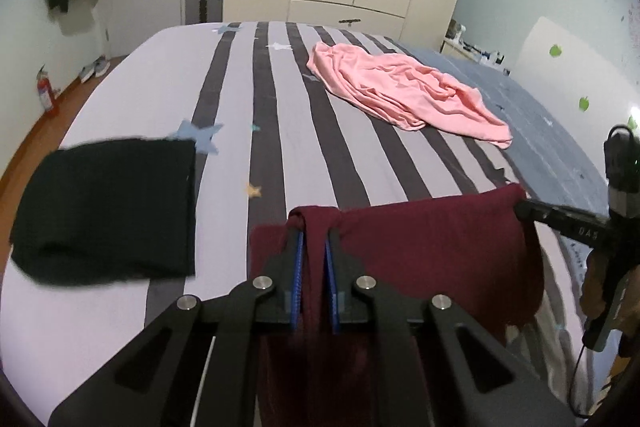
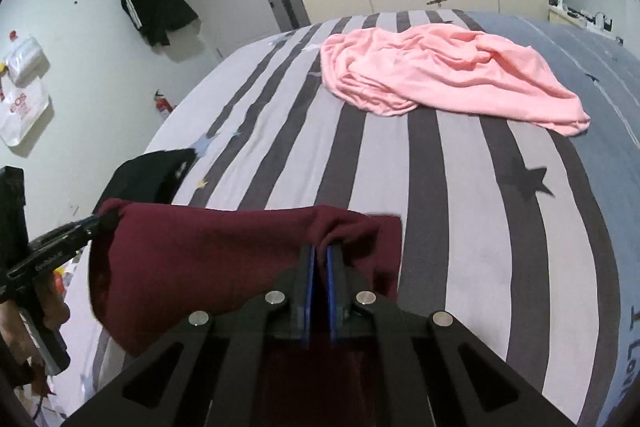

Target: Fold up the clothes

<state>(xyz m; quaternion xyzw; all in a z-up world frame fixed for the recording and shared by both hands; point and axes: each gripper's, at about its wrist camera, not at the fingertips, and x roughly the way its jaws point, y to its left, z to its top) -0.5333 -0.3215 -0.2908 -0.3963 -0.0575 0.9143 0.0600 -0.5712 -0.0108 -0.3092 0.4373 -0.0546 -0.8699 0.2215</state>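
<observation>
Currently: maroon garment (image 1: 432, 243), held above the striped bed (image 1: 280, 131), top edge running claw to claw. Left claw (image 1: 314, 247) pinching one corner; right claw (image 2: 320, 259) pinching the other. Black folded item (image 1: 108, 211) lies left; pink garment (image 2: 448, 71) far ahead, unfolded.

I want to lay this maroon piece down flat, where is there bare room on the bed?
The striped bed sheet lies bare between the maroon garment and the pink garment. That is the widest patch. Left of the maroon garment it is crowded: the folded black garment sits close beside it. Both the left claw and right claw grip the maroon garment.
</observation>
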